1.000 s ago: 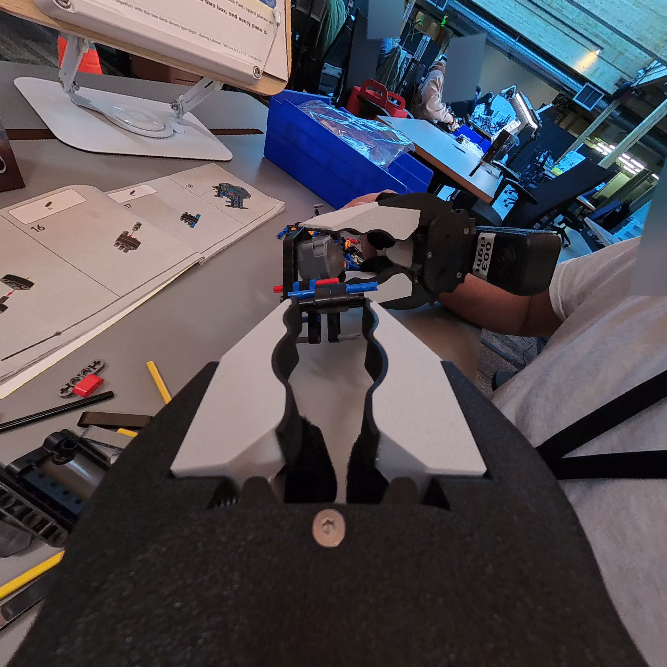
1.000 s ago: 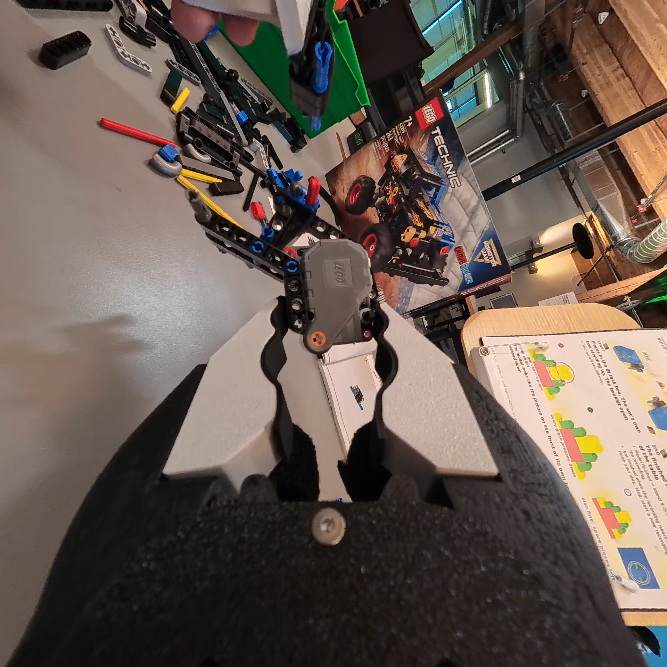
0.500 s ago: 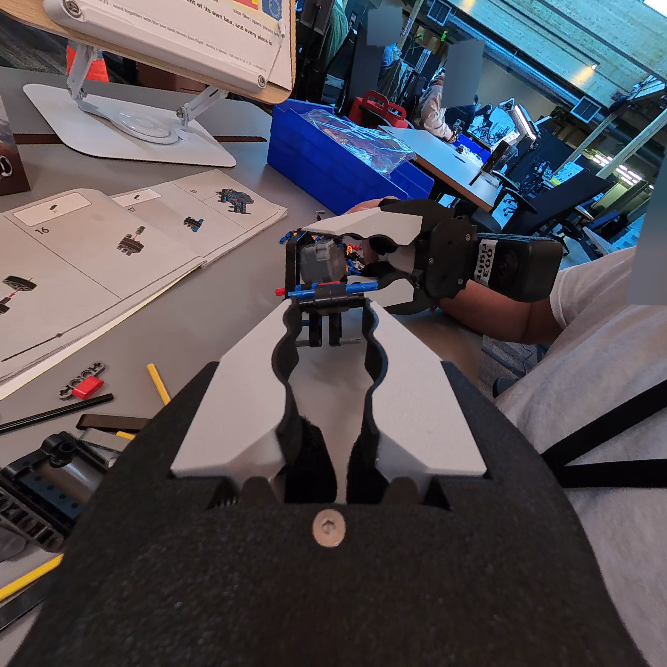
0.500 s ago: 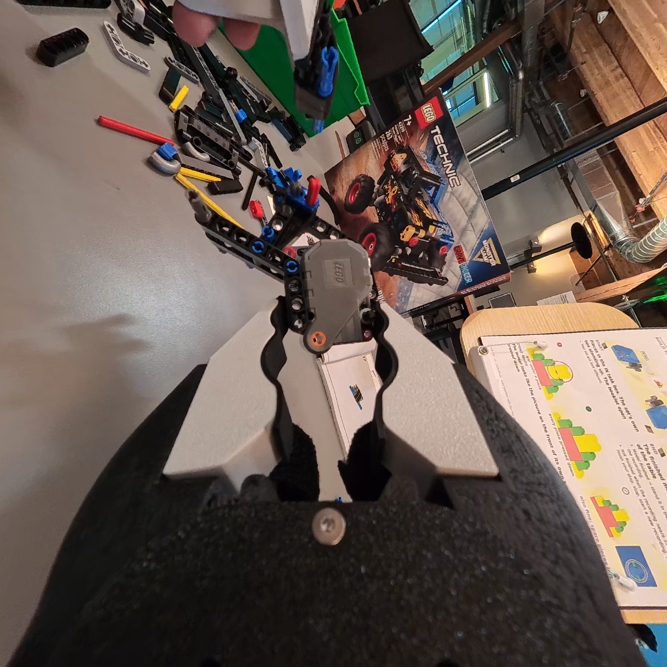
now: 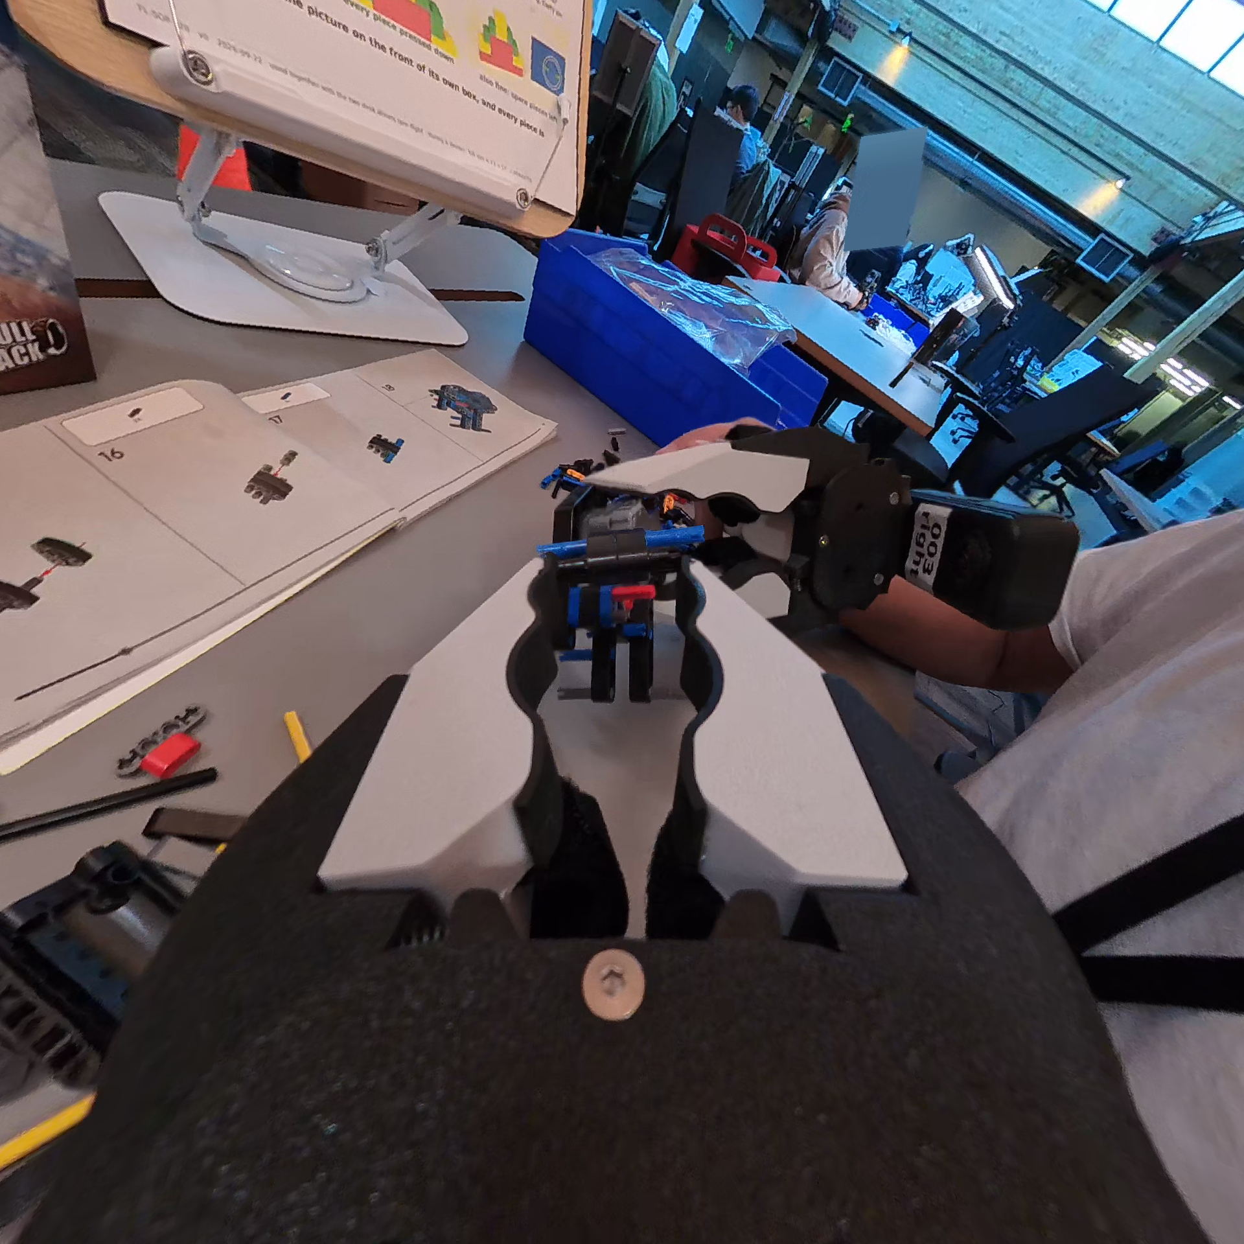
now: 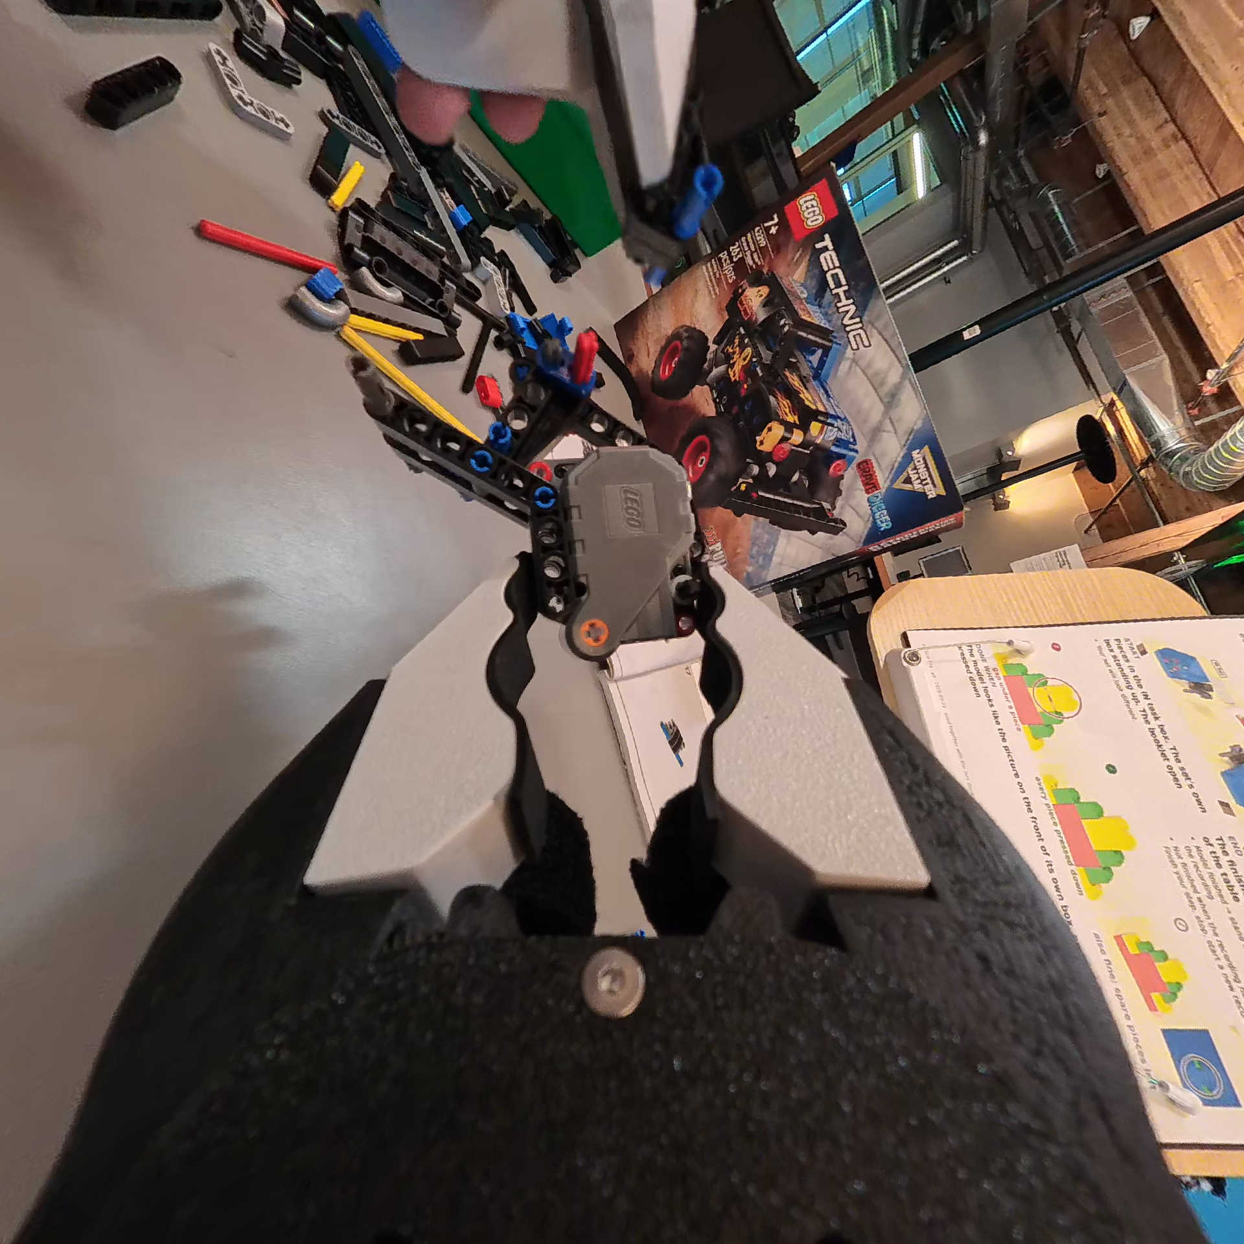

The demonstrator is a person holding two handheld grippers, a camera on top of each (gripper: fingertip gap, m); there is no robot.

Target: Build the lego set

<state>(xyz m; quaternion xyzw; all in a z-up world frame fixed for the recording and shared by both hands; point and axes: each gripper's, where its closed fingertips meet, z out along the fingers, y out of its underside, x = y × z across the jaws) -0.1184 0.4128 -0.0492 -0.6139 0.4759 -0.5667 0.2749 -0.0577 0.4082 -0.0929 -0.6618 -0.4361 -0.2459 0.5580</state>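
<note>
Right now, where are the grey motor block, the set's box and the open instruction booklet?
grey motor block (image 6: 629,532): right wrist view, flat grey face.
set's box (image 6: 794,397): right wrist view, printed front.
open instruction booklet (image 5: 202,511): left wrist view, left-hand page.

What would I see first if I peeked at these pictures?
Probably the grey motor block with its black holed beams, pinched in the right gripper above the table. Behind it stands the colourful monster-truck box. The left gripper pinches a small black and blue assembly.

Matt grey table (image 5: 377,626); glossy paper booklet (image 5: 202,511); smooth plastic motor block (image 6: 629,532).
</note>
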